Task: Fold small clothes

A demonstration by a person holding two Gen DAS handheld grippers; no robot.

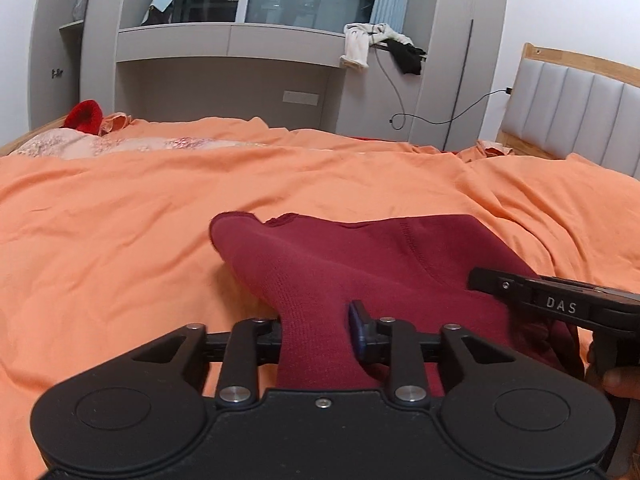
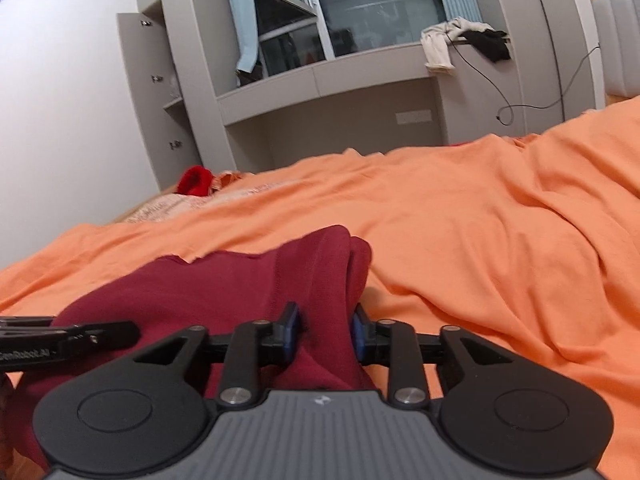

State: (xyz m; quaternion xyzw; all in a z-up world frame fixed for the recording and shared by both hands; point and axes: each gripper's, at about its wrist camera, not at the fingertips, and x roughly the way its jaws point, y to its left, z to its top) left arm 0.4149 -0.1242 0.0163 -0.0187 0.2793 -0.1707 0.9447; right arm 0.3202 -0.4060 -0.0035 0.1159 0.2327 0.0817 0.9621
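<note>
A dark red knit garment [image 1: 360, 264] lies bunched on the orange bedcover [image 1: 120, 240]. It rises off the cover toward both grippers. In the left wrist view my left gripper [image 1: 316, 332] has a band of the fabric filling the gap between its pads, shut on it. The right gripper's fingers [image 1: 504, 284] come in side-on from the right, over the same garment. In the right wrist view my right gripper [image 2: 325, 334] is shut on a thick fold of the garment [image 2: 224, 288]. The left gripper's fingers [image 2: 100, 334] show at the left edge.
Orange bedding spreads wide around the garment, with a rumpled ridge [image 2: 540, 208] to the right. A bright red item [image 1: 84, 116] and a pale patterned cloth [image 1: 100, 144] lie at the far left. Grey shelving [image 1: 228, 44] and a padded headboard [image 1: 572, 108] stand beyond the bed.
</note>
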